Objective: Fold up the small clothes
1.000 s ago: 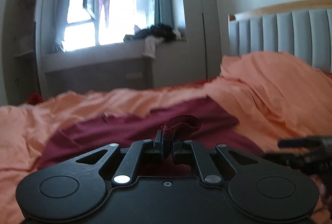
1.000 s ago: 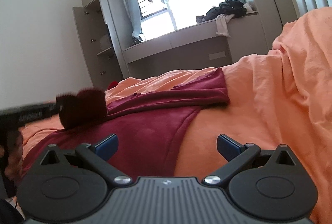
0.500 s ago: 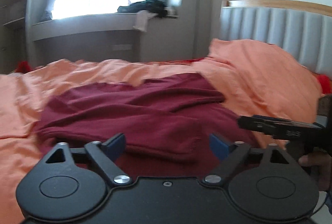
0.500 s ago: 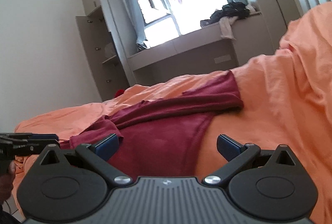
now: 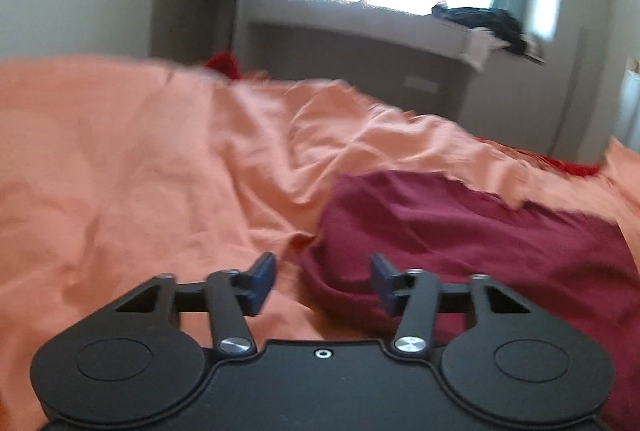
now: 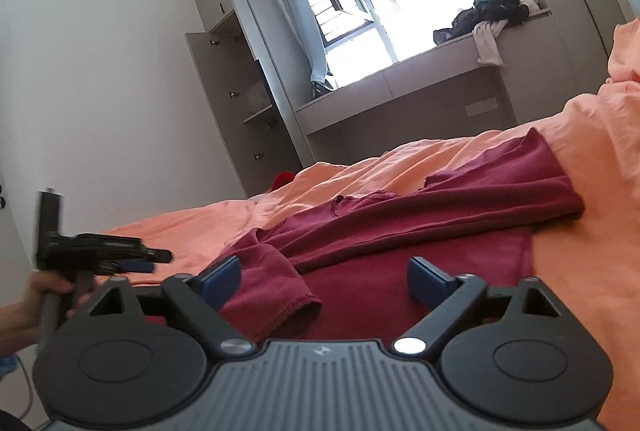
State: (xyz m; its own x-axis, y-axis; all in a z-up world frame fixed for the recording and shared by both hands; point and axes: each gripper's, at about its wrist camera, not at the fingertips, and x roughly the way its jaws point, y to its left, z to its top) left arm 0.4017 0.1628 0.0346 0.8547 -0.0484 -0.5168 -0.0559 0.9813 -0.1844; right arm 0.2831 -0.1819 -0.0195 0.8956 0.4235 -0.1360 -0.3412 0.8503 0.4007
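A dark red garment (image 6: 400,231) lies partly folded on the orange bedsheet (image 6: 580,159), one sleeve (image 6: 276,287) doubled over near the front. My right gripper (image 6: 324,281) is open and empty, low over the sleeve and the garment's lower part. My left gripper (image 5: 322,281) is open and empty at the garment's (image 5: 460,231) left edge, with the rolled hem between its blue fingertips (image 5: 262,277). The left gripper also shows in the right wrist view (image 6: 132,257), held by a hand at the bed's left side. The left wrist view is blurred.
The orange sheet (image 5: 140,171) is wrinkled and spreads to the left. A window bench (image 6: 400,83) with a pile of dark clothes (image 6: 488,15) stands beyond the bed. An open wardrobe (image 6: 240,103) is at the left. A red item (image 6: 284,179) lies past the bed's far edge.
My left gripper let go of the garment's edge, opened, and swung left to the garment's left side. The sleeve now lies folded on the garment. My right gripper stayed open, shifting slightly.
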